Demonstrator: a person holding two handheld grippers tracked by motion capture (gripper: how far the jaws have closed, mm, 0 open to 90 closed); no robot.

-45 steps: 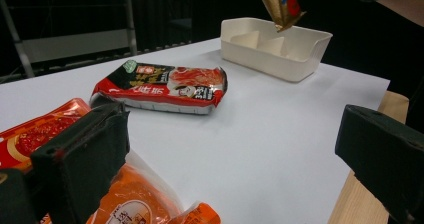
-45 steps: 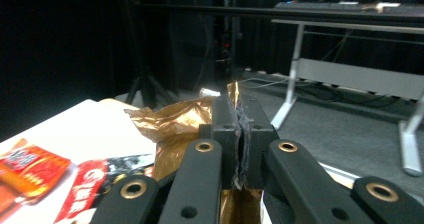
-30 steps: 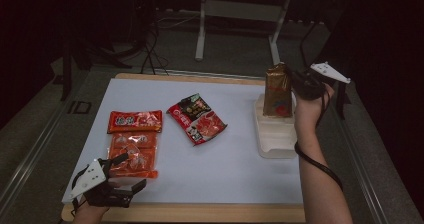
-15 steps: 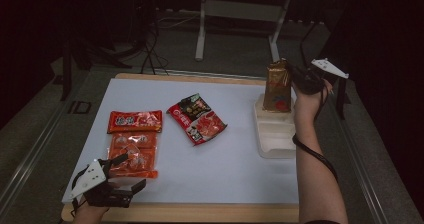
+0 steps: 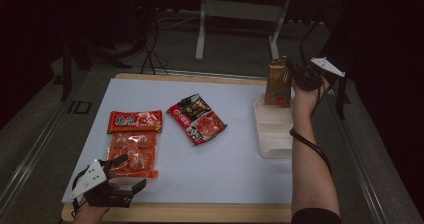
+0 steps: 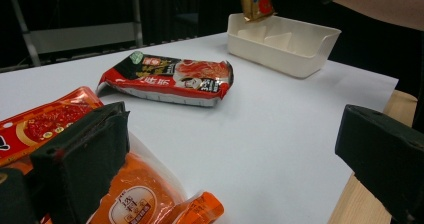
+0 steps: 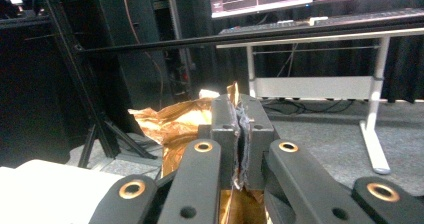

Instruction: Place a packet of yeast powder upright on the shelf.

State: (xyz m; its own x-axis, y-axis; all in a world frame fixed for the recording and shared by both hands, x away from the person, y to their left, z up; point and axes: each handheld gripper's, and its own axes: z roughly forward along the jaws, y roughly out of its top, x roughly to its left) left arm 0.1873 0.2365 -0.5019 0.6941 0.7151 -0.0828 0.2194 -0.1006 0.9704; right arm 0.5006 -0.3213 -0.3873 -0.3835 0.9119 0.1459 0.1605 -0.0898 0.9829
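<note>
Here your right tool (image 5: 294, 75) pinches the gold packet (image 5: 278, 82) by its top edge so it hangs upright over the white bin (image 5: 274, 134), while your left tool (image 5: 121, 172) rests spread beside the orange packets (image 5: 134, 149) on the surface (image 5: 235, 159).

White-topped table (image 5: 220, 164) with a wooden rim. Near the left edge there's a red snack packet (image 5: 135, 121) and an orange pouch (image 5: 132, 154) right below it, a red noodle packet (image 5: 196, 119) mid-table, and a white divided tray (image 5: 272, 134) along the right edge.
</note>
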